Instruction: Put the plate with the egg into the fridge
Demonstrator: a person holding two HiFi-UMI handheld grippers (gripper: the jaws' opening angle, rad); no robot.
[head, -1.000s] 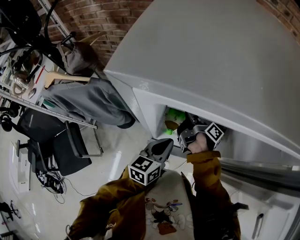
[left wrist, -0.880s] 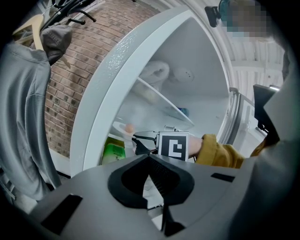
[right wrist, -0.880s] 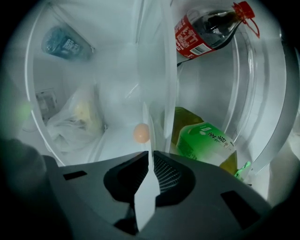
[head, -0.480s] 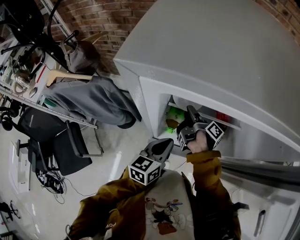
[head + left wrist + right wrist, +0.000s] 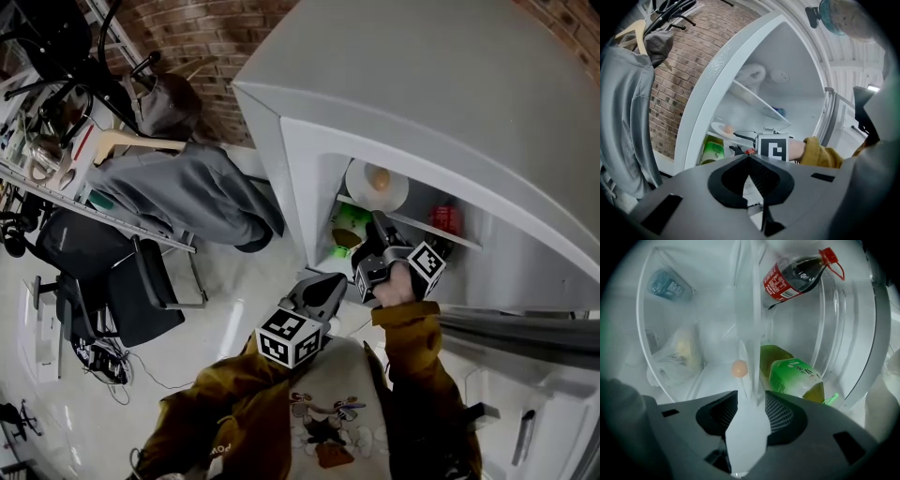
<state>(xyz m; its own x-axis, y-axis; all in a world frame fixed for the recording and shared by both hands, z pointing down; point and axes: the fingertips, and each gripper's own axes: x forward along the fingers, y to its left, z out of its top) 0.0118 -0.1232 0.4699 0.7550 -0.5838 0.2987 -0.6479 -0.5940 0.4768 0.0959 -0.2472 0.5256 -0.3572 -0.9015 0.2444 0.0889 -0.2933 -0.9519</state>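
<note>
Two grippers, head view: left gripper (image 5: 336,283) sits low, outside the open fridge (image 5: 450,84); right gripper (image 5: 379,223) reaches in at shelf height.
Plate, head view: plate (image 5: 360,193) lies flat on the fridge shelf, egg (image 5: 379,177) on top, just beyond the right gripper's tips.
Below shelf, head view: green bottle (image 5: 349,228) lies beside the right gripper.
Left tool, left gripper view: jaws closed together, nothing between them, pointing at the fridge opening.
Plate, left gripper view: seen on the shelf edge with the egg on it, well apart from the left gripper; right gripper and mustard sleeve (image 5: 825,154) are just beside it.
Right tool, right gripper view: jaws have just been opening and now stand wide apart. The plate's near edge lines up with the gap at the tips, pads off it.
Egg, right gripper view: just past the tips, resting on the plate.
Other items, right gripper view: green bottle close to the right jaw, cola bottle (image 5: 797,275) farther in, plastic bag (image 5: 677,357) at the back.
</note>
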